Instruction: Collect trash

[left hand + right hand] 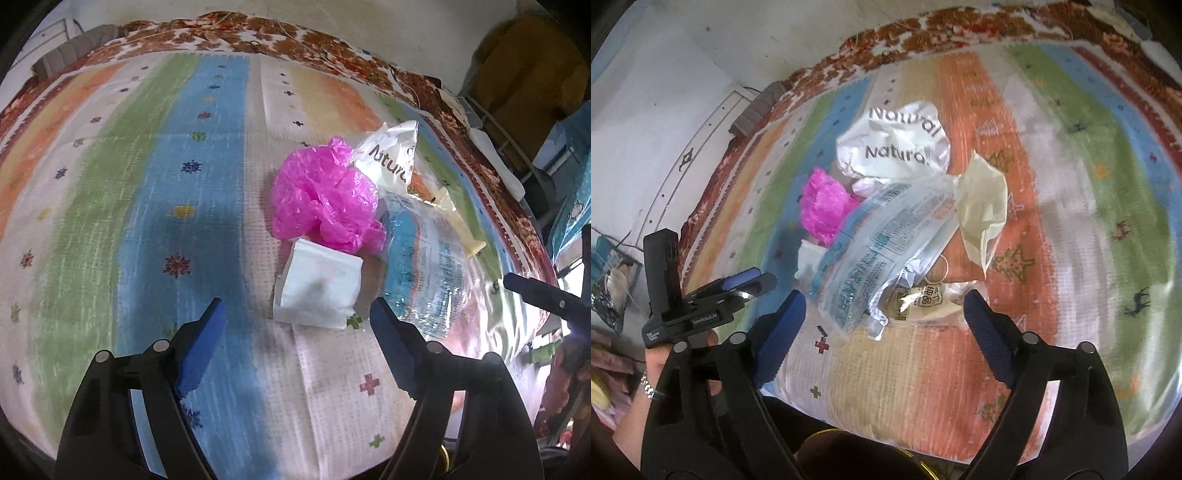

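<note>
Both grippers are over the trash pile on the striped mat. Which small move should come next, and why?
Probably lower the left gripper onto the white folded tissue and close. Its jaws are open and empty, and the tissue lies just ahead of them, at the pile's near edge.

left wrist: looked steeply down, close over striped rug
right wrist: same tilt, close
shared: pink bag, white wrapper

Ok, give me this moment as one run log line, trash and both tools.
stage: approach | left tool: open, over white tissue | right tool: open, over clear printed wrapper | pink plastic bag: untouched on mat
</note>
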Tool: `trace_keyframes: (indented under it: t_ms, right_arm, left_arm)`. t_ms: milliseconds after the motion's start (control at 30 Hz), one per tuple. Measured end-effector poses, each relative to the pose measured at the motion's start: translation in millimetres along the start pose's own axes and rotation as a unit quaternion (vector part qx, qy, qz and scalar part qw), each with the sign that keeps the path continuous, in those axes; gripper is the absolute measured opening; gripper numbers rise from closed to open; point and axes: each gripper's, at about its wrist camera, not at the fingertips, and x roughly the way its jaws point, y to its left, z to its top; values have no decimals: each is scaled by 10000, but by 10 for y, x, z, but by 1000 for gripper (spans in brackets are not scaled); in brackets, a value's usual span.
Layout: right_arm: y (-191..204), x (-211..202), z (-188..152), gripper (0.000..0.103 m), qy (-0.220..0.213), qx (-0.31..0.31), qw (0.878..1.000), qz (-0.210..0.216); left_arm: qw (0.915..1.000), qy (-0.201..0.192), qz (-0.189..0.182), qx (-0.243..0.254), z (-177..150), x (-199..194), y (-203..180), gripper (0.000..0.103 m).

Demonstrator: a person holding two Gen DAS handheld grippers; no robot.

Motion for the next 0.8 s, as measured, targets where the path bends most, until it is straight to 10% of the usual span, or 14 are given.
trace_keyframes:
  t_ms: [500,800]
  right_arm:
    - [-223,473,302,52,200,399,9984,340]
    - [-150,561,386,4,337,311,9976,527]
  left_arm:
    - [9982,276,-533,40,115,470,108,48]
    - [9978,321,-523,249,102,487,38,5]
